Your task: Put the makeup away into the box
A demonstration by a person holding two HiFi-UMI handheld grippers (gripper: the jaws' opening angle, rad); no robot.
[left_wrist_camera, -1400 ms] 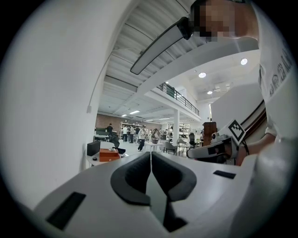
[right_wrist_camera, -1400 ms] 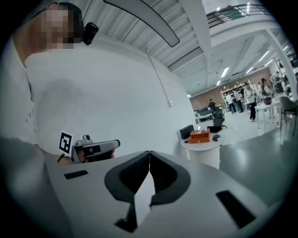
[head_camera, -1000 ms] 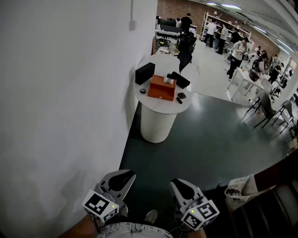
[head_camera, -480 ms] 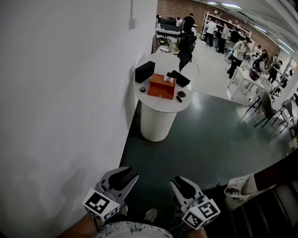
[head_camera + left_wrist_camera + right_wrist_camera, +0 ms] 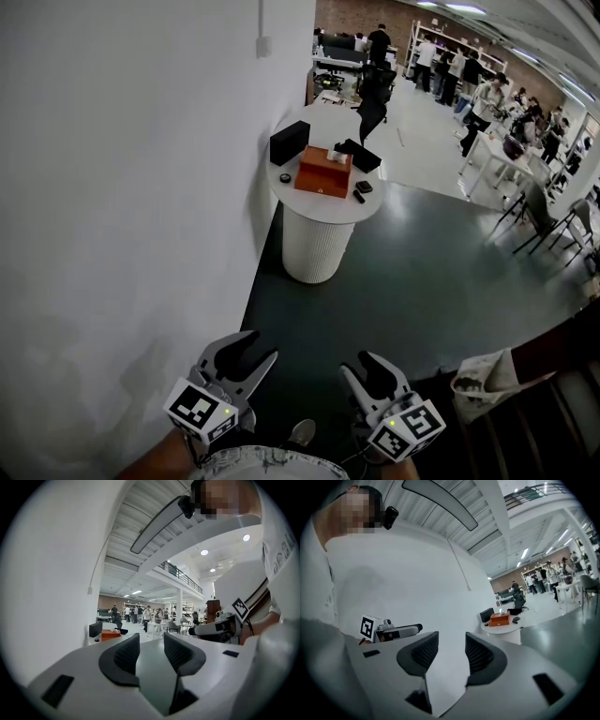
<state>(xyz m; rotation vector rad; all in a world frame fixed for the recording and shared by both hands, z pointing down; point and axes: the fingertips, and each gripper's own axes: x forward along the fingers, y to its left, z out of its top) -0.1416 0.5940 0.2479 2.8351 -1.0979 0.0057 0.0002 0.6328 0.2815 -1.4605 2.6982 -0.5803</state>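
Observation:
An orange box stands on a round white table far ahead by the wall, with small dark makeup items beside it. The box looks tiny in the left gripper view, and the box also shows in the right gripper view. My left gripper and right gripper hang low in the head view, far from the table. Both have just been opening and stand open with nothing between the jaws. The left gripper view shows the left gripper looking toward the table. The right gripper faces the wall.
A white wall runs along the left. A black box and a black open case share the table. Dark floor lies between me and the table. People, white tables and chairs fill the back right.
Both grippers' jaws have spread apart from nearly shut to open. The hands have stayed where they were.

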